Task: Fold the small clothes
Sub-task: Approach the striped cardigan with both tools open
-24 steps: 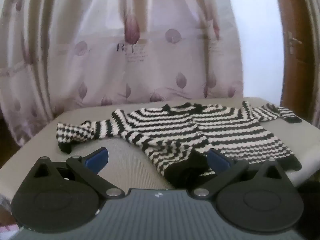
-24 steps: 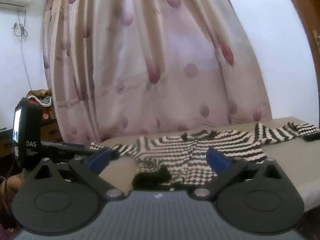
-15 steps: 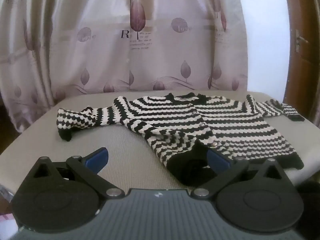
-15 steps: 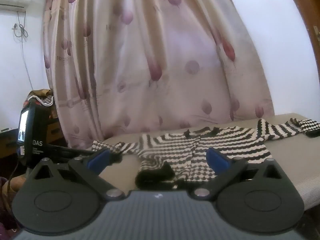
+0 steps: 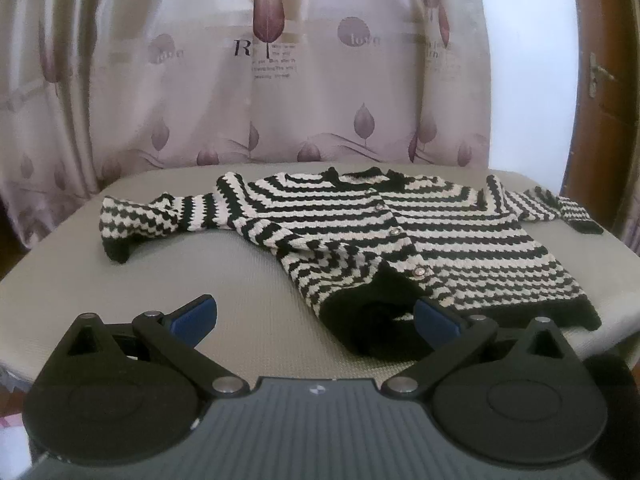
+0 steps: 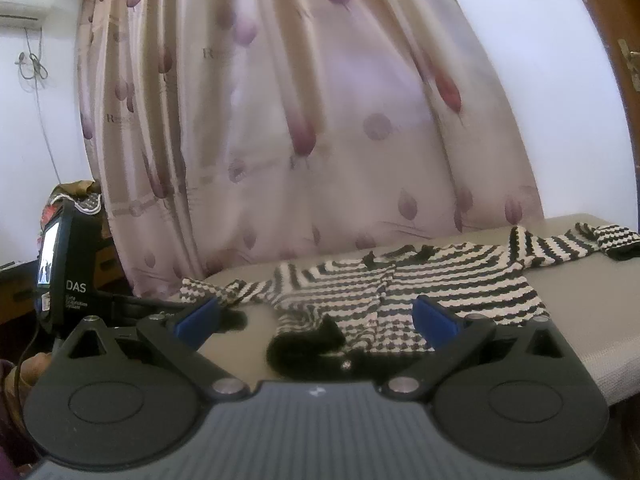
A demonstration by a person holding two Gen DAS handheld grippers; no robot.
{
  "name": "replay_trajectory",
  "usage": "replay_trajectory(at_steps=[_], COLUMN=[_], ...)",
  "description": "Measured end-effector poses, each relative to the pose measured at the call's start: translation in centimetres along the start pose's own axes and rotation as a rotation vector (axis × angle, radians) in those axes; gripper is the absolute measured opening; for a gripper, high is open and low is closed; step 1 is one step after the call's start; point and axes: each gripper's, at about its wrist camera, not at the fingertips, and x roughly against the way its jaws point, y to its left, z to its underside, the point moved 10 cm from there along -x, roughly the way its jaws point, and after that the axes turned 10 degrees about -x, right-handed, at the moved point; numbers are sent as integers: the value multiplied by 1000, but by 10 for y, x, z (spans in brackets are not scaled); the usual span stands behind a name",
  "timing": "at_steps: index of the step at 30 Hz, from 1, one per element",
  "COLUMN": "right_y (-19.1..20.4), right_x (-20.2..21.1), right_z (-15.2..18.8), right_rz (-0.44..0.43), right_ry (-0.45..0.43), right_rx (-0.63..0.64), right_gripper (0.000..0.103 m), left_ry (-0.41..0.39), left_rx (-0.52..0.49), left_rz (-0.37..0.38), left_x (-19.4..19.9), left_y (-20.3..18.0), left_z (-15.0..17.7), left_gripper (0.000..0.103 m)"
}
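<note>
Grey woven fabric covers the tabletop (image 5: 224, 280), which spreads out just ahead of both tools and ends at a rounded far edge. The left hand-held gripper (image 5: 314, 316) is held low over the near edge, level and pointing across the surface, its blue-padded fingers (image 5: 192, 316) spread wide and grasping nothing. Its right-side pad sits just in front of the black hem of the striped cardigan (image 5: 400, 232), though I cannot tell whether they touch. The right hand-held gripper (image 6: 316, 316) is also released, fingers (image 6: 436, 318) wide apart, held lower and nearly level with the tabletop (image 6: 580, 320), so the garment looks foreshortened.

The striped cardigan (image 6: 420, 284), a small black-and-cream knit with buttons down the front, lies flat and unfolded ahead of both grippers. From the left one it spreads ahead and to the right, one sleeve stretched far left with a bunched cuff, the other reaching far right. Its near front corner is rumpled, the black hem curled up.

To the left of the right gripper stands a dark device (image 6: 66, 276) marked DAS with a lit screen. Beyond the far edge hangs a pale pink curtain (image 5: 280, 80) printed with leaves and lettering. Farther right are a white wall (image 5: 528, 60) and a brown wooden door (image 5: 600, 100) with a metal handle; high at the left of the right view is a wall air conditioner (image 6: 24, 2).
</note>
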Motion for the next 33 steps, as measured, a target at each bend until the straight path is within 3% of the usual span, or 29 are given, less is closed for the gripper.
replay_trajectory(at_steps=[10, 33], right_y=[-4, -7], right_x=[3, 1], right_z=[1, 9], right_rz=[4, 13], right_ry=[5, 36], right_rx=[-17, -42], right_gripper=[103, 103], left_ry=[-1, 77], left_rx=[-47, -41], left_rz=[2, 2], left_x=[-4, -23], left_y=[-13, -9], left_z=[3, 18], left_gripper=[103, 103])
